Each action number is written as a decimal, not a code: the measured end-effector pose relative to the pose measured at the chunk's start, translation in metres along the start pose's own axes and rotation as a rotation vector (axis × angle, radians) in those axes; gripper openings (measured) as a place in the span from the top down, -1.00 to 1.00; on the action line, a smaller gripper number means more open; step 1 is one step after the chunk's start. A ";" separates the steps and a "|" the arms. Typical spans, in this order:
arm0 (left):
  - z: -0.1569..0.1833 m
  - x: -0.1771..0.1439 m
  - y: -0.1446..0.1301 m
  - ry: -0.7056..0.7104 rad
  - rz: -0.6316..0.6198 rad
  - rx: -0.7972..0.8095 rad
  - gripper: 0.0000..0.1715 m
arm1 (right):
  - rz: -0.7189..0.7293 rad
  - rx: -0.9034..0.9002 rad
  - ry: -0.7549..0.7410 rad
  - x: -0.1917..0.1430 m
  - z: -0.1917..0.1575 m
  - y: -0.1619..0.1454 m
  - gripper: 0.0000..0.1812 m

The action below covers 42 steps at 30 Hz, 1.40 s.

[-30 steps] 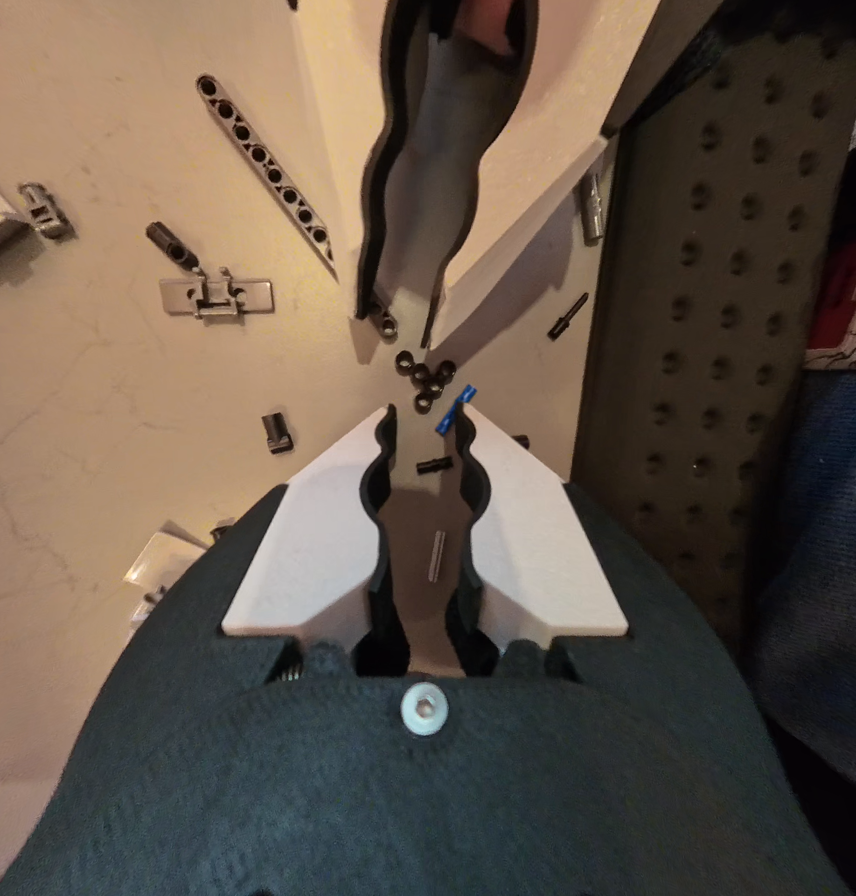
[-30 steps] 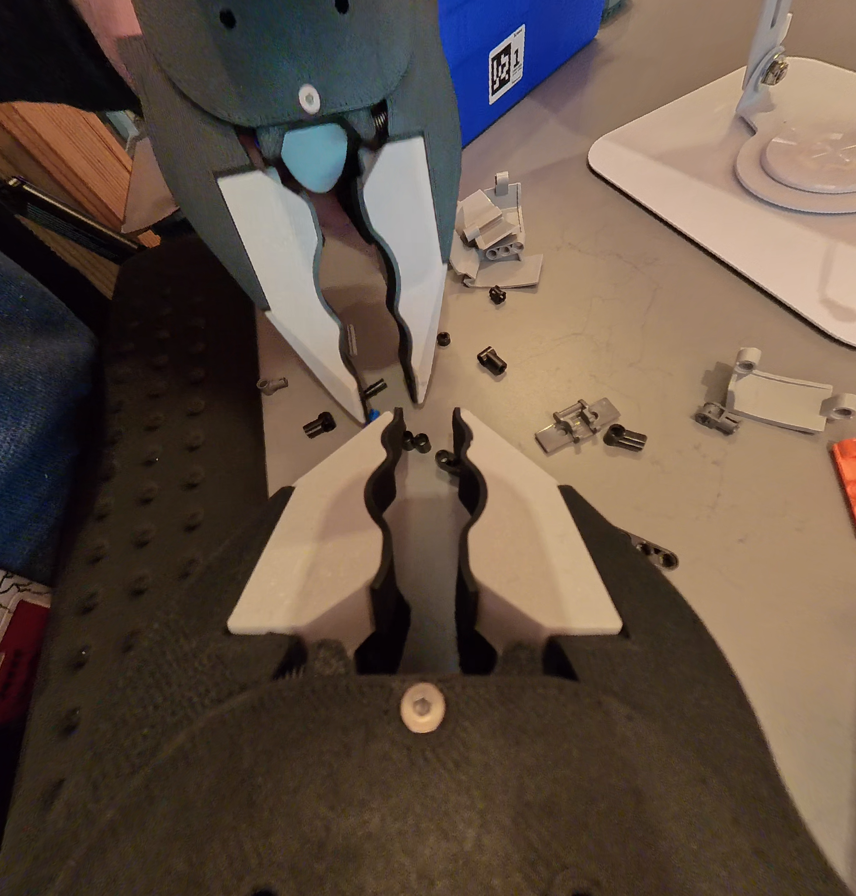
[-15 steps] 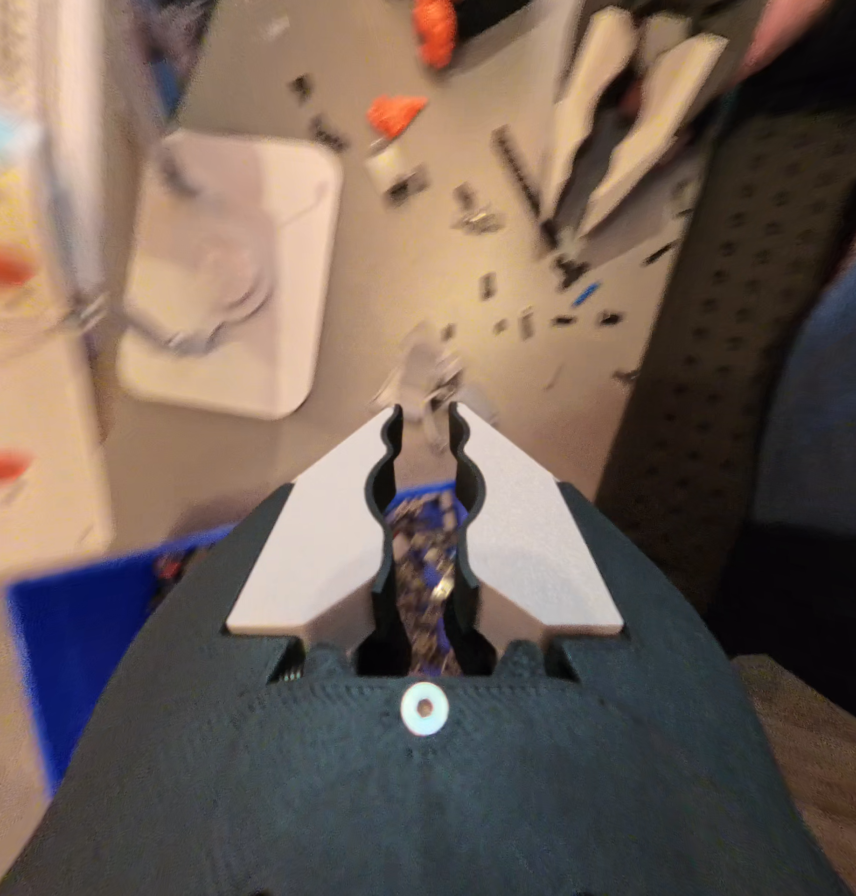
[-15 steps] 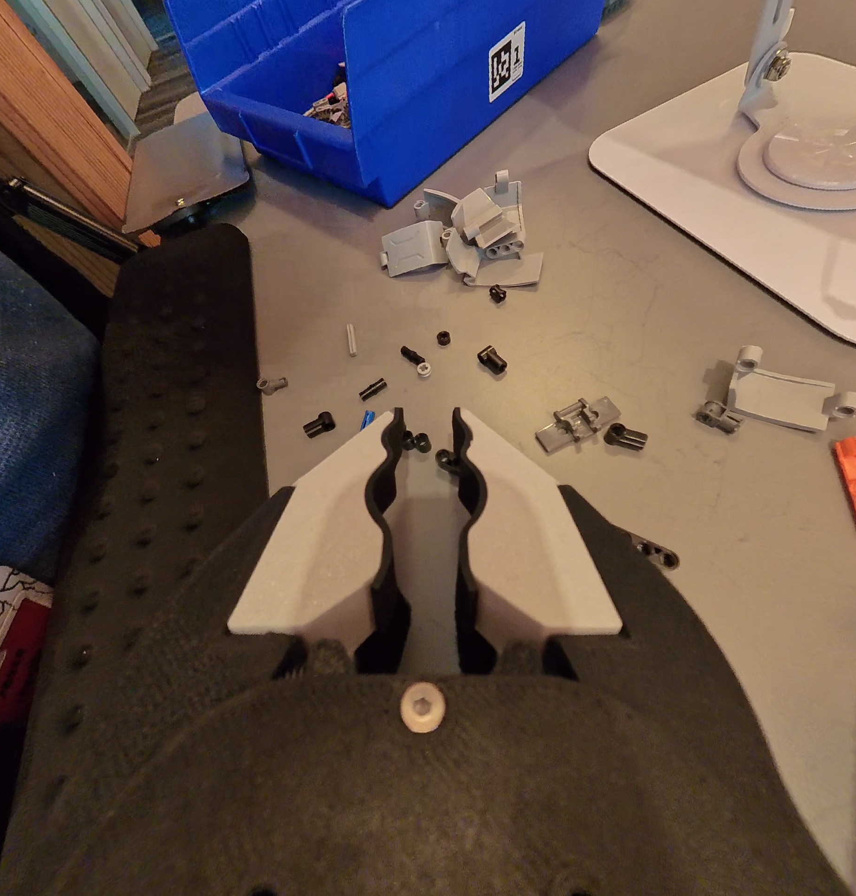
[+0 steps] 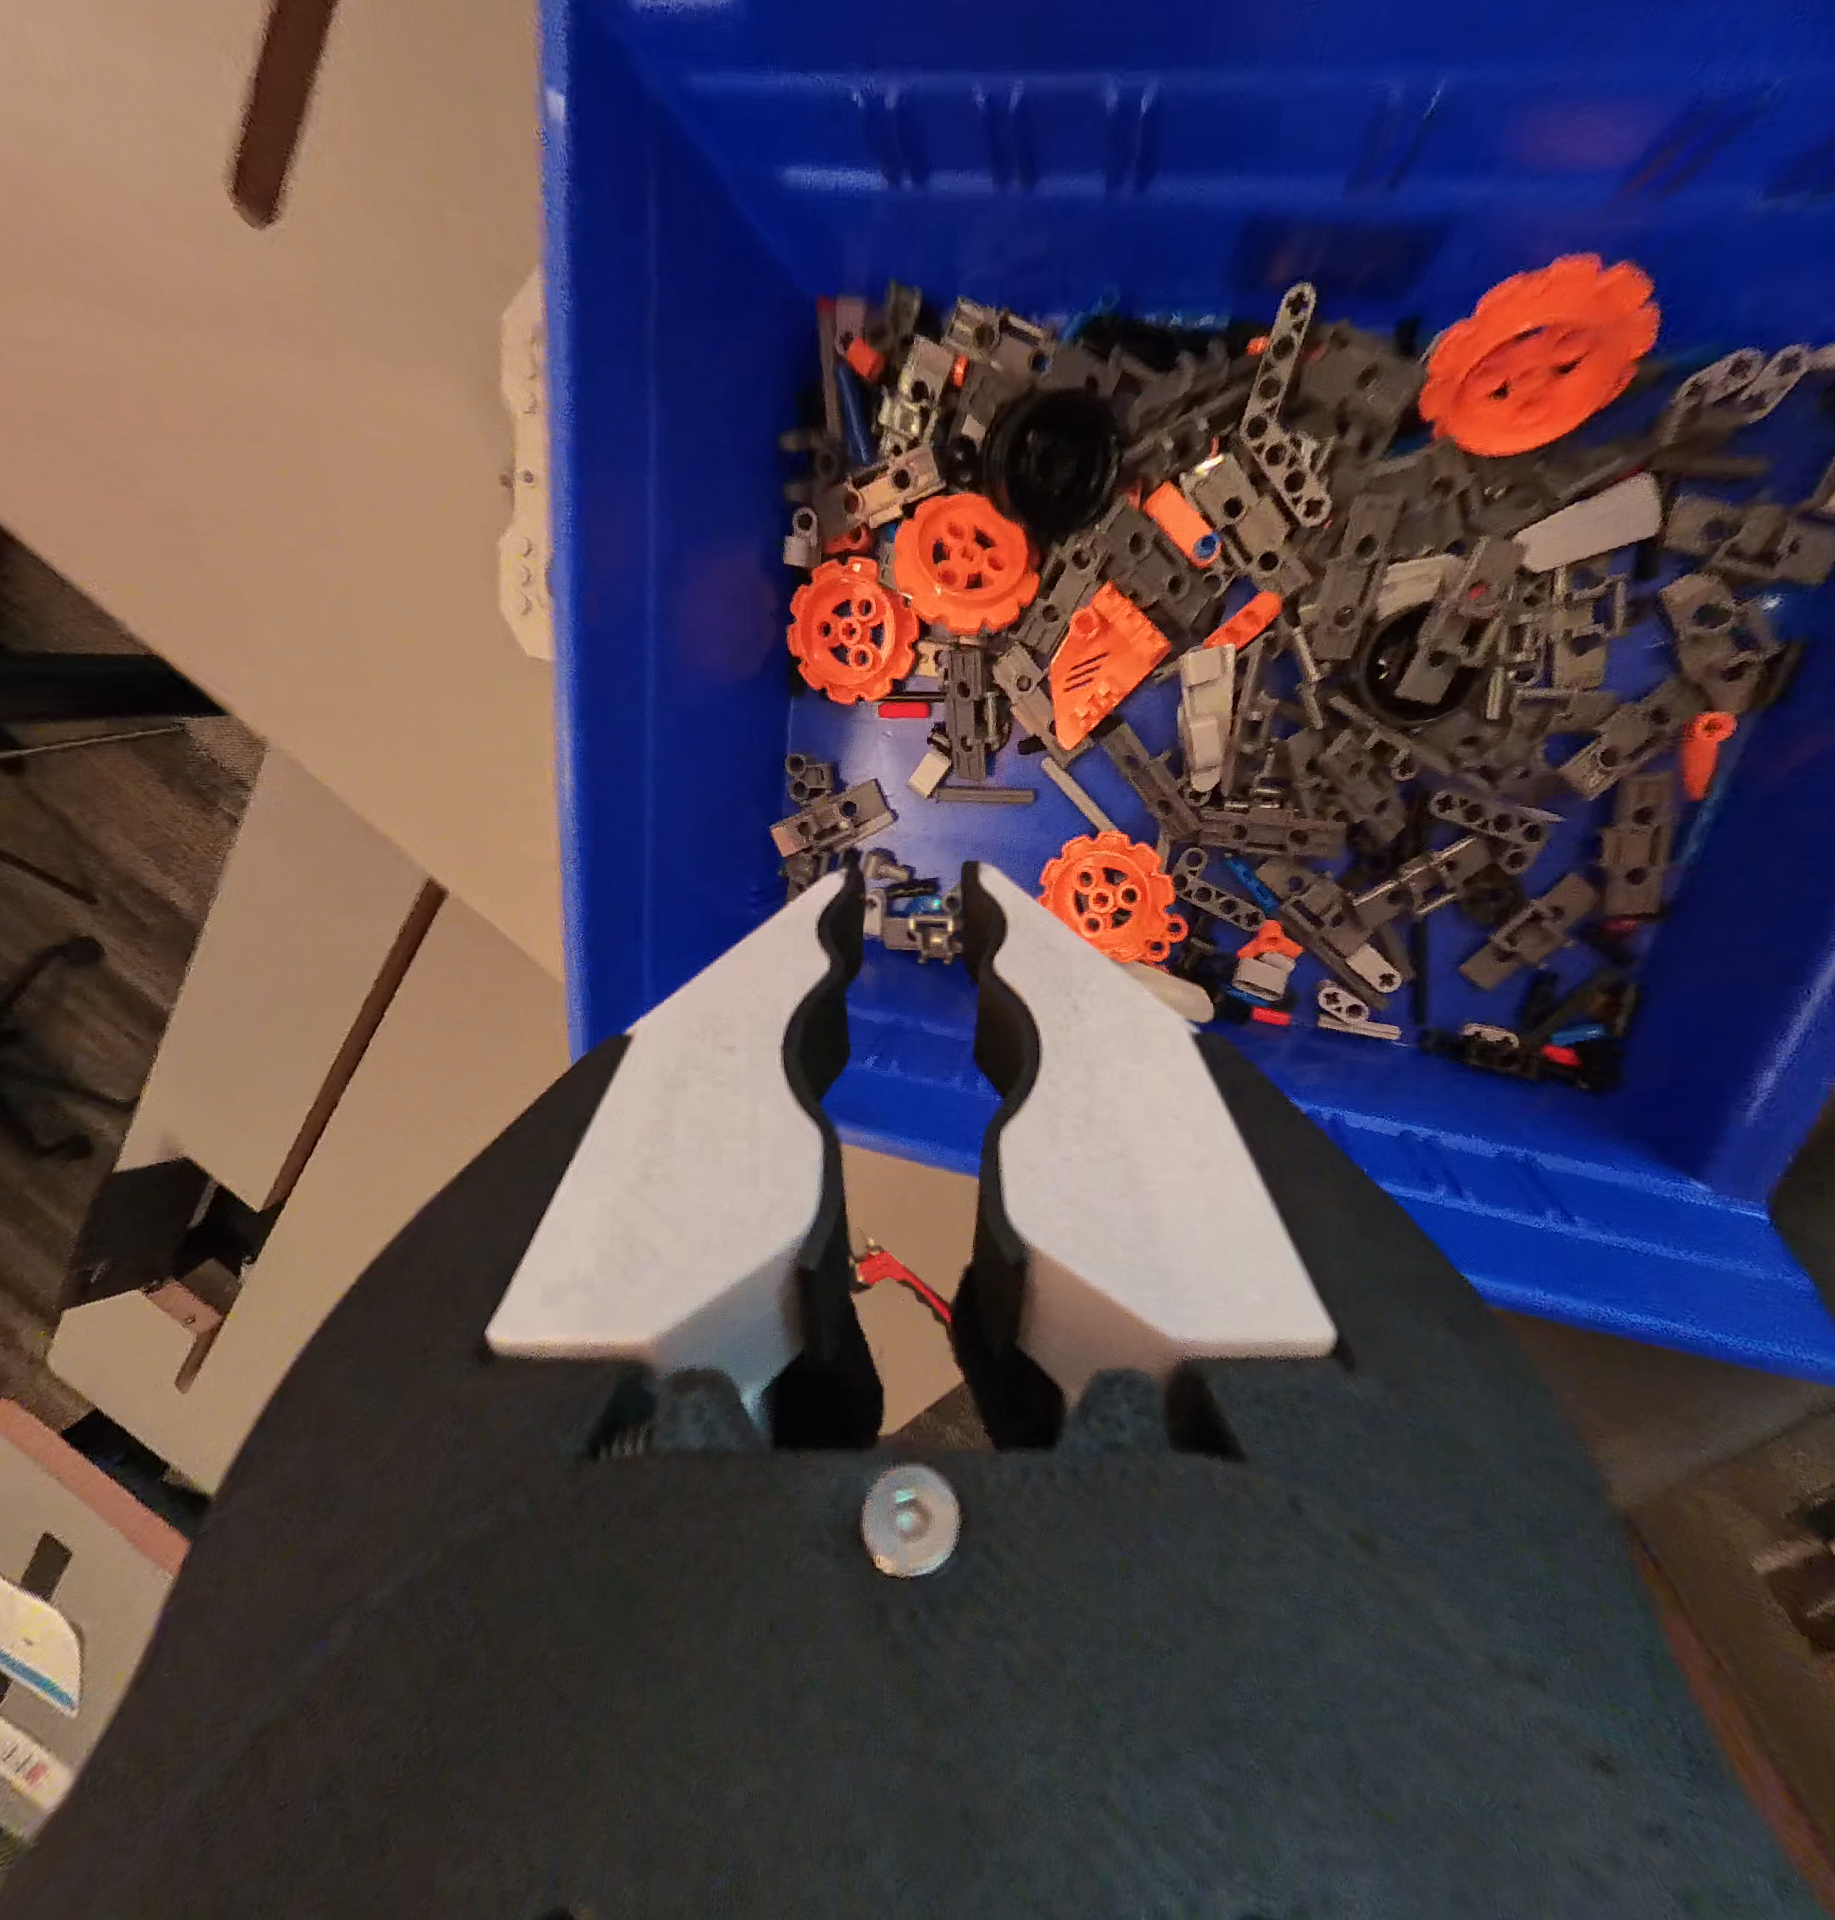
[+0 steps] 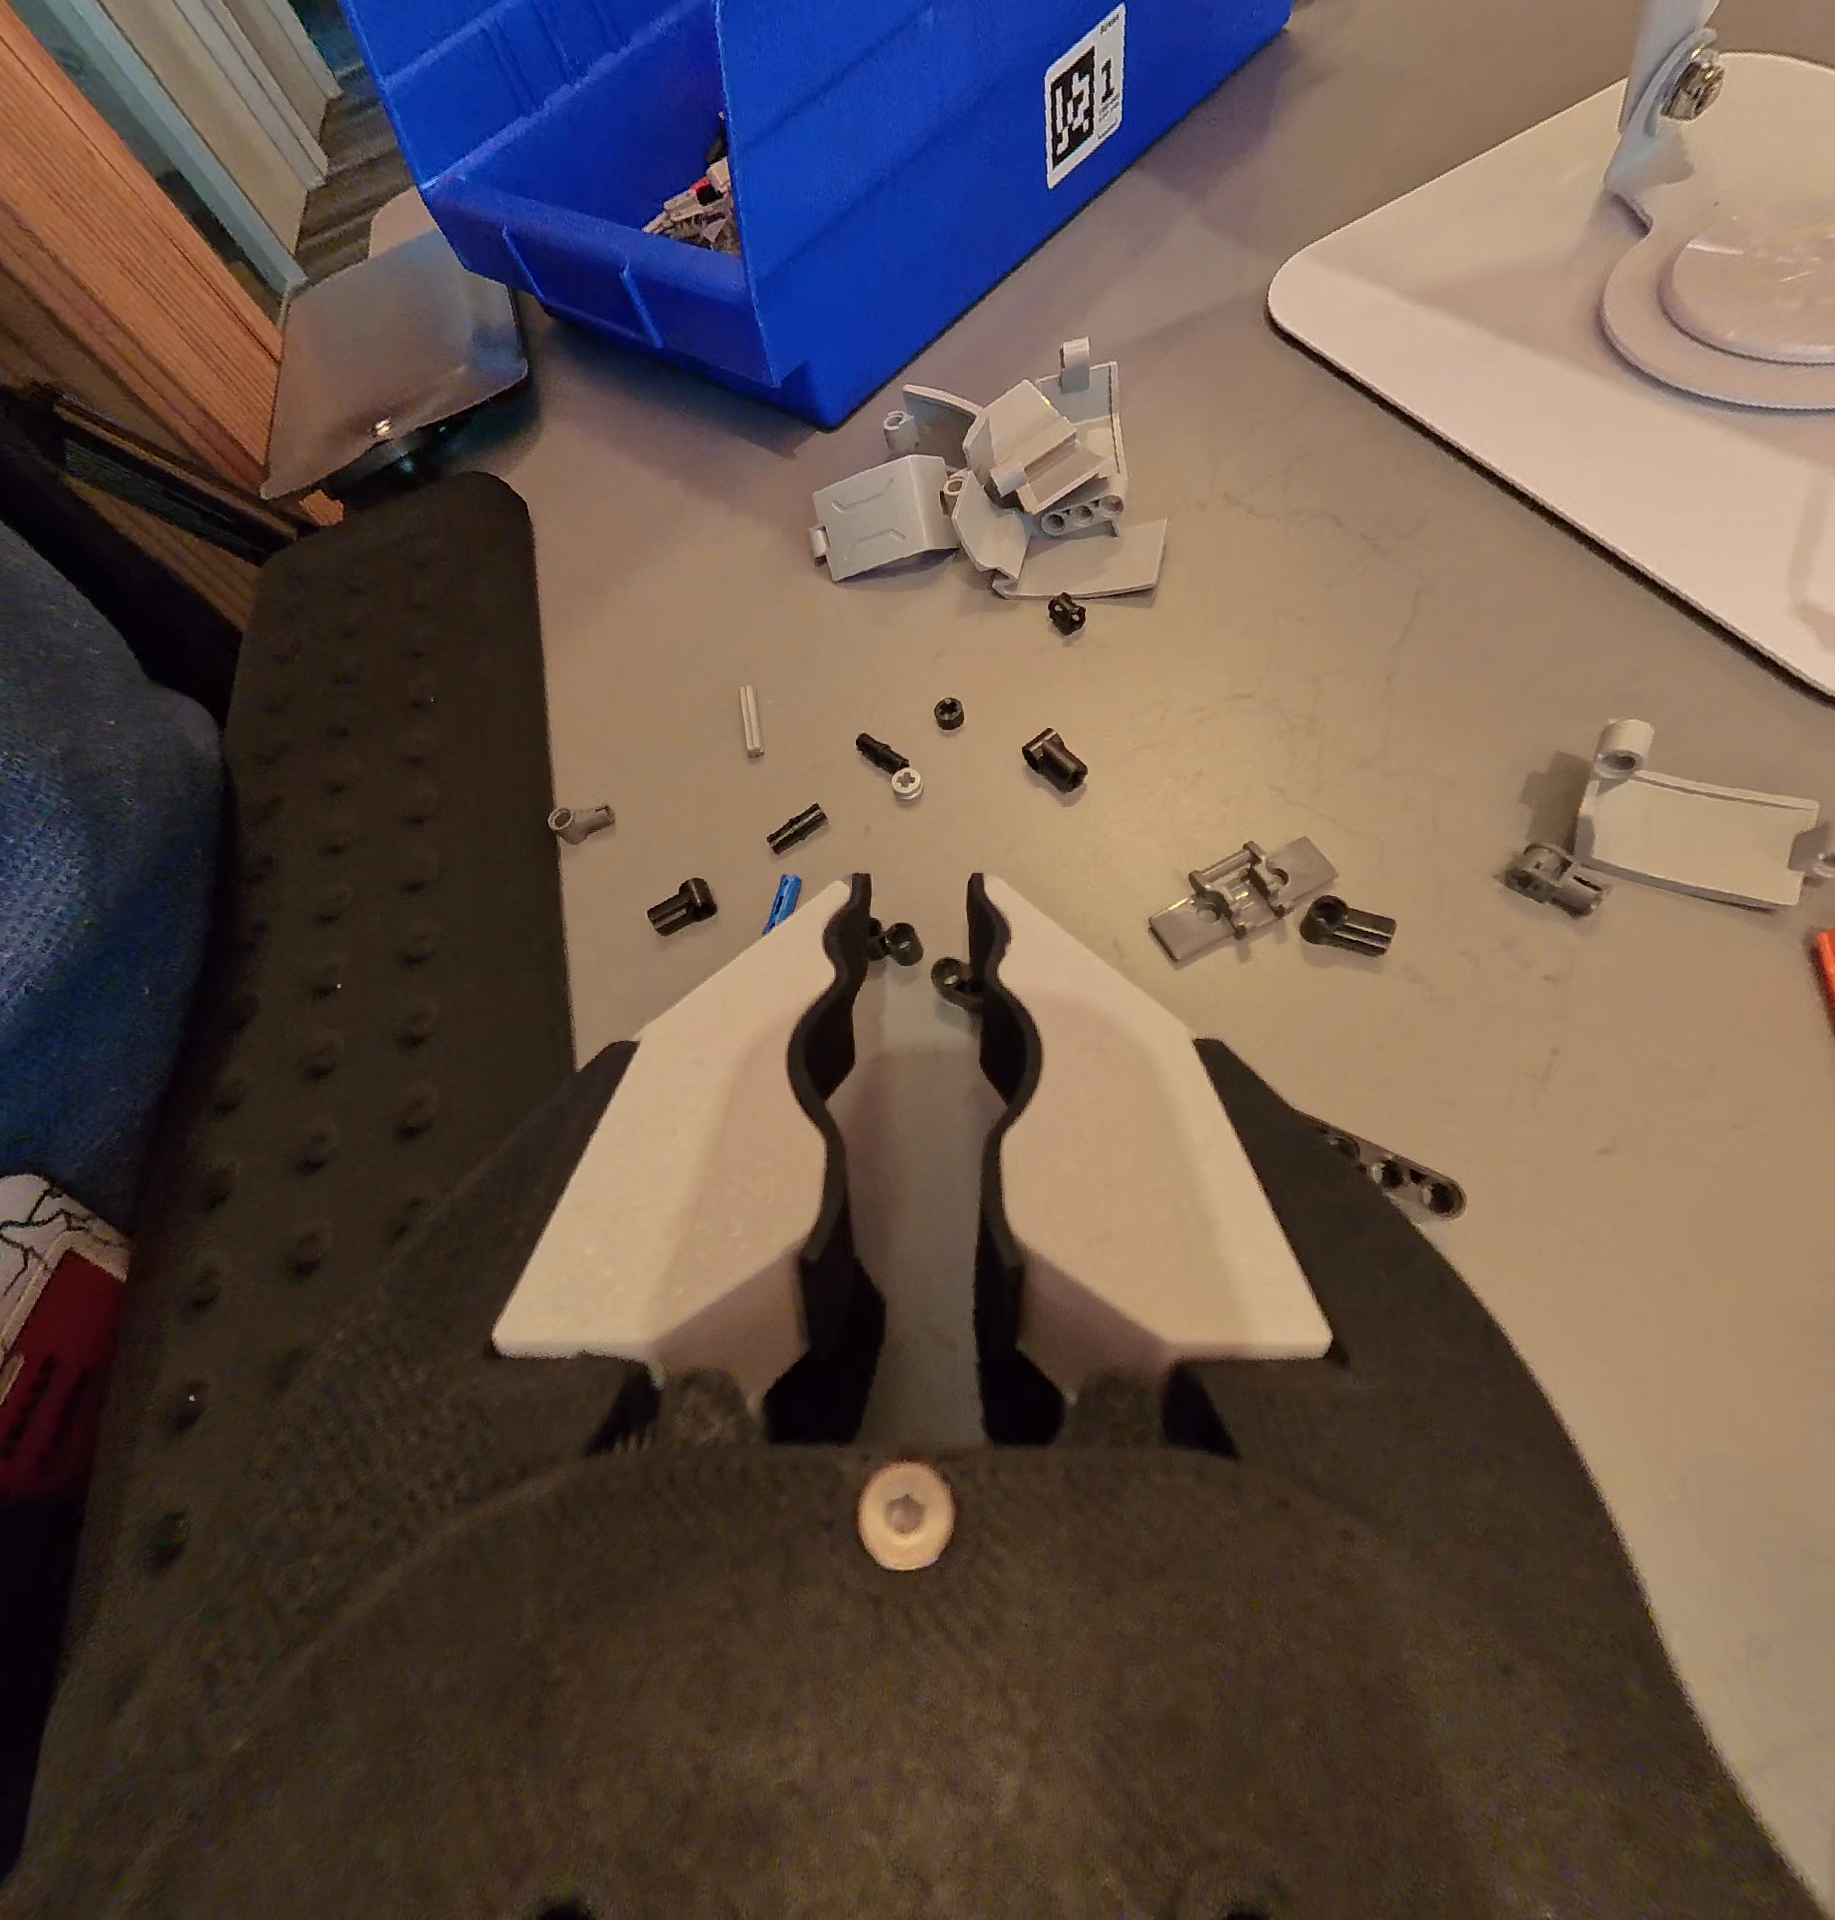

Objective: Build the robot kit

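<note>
Grey tabletop [image 6: 1308, 727]; left tool [image 5: 908, 896] gapes empty above blue bin [image 5: 674, 520].

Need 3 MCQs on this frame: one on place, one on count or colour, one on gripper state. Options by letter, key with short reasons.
1. Where is the left gripper?
A. over the open blue plastic bin of building parts
B. over a white stand base
C. over a blue cushion

2. How many orange toothed wheels show in that bin?
A. one
B. four
C. seven

3. What is the state of the right gripper?
A. shut on a grey panel
B. shut on a black pin
C. open, holding nothing

Key: 1 A, the bin's inside fills the left wrist view ahead of the fingertips. 2 B, three smaller wheels and one larger. 3 C, grey tabletop shows through the gap; small black connectors lie loose there.
</note>
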<state>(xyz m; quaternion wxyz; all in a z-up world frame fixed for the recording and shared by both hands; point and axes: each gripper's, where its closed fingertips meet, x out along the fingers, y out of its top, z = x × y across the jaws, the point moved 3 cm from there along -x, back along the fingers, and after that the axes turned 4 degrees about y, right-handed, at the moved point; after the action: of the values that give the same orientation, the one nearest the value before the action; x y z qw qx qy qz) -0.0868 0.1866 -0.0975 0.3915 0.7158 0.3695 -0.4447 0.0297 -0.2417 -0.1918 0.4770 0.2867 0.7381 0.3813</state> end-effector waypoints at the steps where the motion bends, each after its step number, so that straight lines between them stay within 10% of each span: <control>1: 0.003 0.009 -0.001 -0.023 -0.016 0.008 0.78 | -0.002 0.004 0.001 0.000 0.000 0.000 0.82; 16: 0.022 0.099 -0.022 -0.151 -0.274 0.099 0.61 | -0.015 0.022 -0.015 0.002 0.004 -0.001 0.84; 42: 0.026 0.095 -0.019 -0.163 -0.342 0.158 0.64 | 0.001 0.021 -0.008 0.000 0.003 0.001 0.84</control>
<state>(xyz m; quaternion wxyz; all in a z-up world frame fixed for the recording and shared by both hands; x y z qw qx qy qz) -0.0813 0.1884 -0.1977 0.2814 0.6328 0.4166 -0.5890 0.0326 -0.2402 -0.1923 0.4767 0.2935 0.7400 0.3728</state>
